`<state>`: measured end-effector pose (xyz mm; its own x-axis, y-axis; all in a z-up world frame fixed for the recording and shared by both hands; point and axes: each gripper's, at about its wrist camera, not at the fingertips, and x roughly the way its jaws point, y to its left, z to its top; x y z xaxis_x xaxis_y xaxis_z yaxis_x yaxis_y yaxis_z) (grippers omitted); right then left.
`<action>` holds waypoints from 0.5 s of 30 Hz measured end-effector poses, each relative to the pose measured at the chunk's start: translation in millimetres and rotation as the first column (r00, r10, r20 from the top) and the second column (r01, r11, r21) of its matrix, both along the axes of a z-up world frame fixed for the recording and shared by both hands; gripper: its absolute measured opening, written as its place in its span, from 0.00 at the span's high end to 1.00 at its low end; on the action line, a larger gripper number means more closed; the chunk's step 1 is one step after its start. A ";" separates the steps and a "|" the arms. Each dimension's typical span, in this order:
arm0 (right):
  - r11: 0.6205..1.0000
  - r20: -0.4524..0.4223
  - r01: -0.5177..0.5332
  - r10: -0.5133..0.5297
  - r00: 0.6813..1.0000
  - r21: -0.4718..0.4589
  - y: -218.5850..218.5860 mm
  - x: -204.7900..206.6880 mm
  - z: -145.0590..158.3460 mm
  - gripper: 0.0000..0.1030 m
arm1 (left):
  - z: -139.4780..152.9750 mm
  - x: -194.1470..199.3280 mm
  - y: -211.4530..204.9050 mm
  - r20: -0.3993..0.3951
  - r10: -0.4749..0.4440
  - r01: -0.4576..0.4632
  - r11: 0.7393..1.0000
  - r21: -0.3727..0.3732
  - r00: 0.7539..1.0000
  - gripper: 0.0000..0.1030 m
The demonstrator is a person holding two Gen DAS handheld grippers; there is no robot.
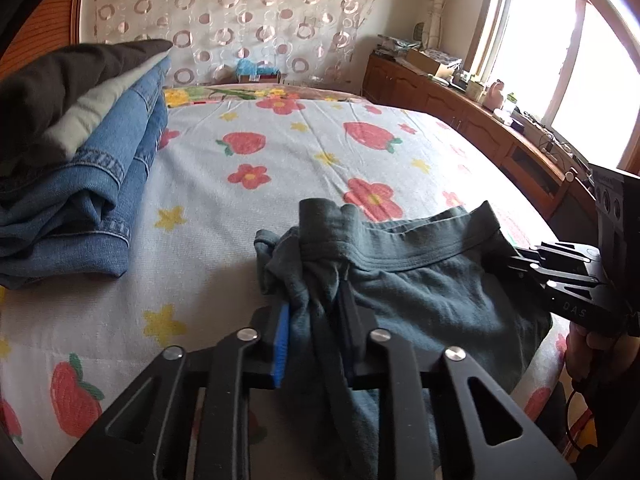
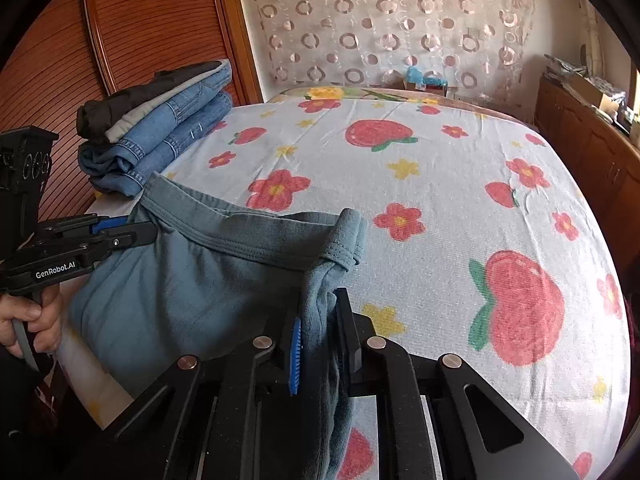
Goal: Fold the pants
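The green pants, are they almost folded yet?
Not yet. A stack of folded jeans already sits on the bed. The left gripper and right gripper each pinch one end of the green pants' waistband, which is stretched between them. All the folding, and adding them to the stack, seems left.

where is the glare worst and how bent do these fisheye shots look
Left wrist view: the window at upper right is blown out to white, washing its frame; the bed bulges into a dome. Right wrist view: light is even, with no blown-out patch, the wooden wall panel curves, and dark vignette fills the corners. In both, the pants and nearest hand-held gripper stay fairly sharp.
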<state>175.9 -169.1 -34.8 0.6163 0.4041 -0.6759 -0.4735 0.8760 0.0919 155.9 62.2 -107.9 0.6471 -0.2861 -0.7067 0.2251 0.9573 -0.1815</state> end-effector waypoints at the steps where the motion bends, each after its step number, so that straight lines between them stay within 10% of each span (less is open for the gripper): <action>1: 1.000 0.006 -0.001 0.001 1.000 0.006 -0.5 -0.8 1.1 0.88 | 1.8 -1.7 0.3 0.006 0.000 0.000 1.000 -0.005 1.000 0.82; 15: 0.997 0.131 -0.016 0.007 0.991 0.071 -7.9 -29.6 29.4 0.89 | 51.5 -27.9 -4.8 0.156 -0.008 0.012 1.000 -0.029 0.988 0.86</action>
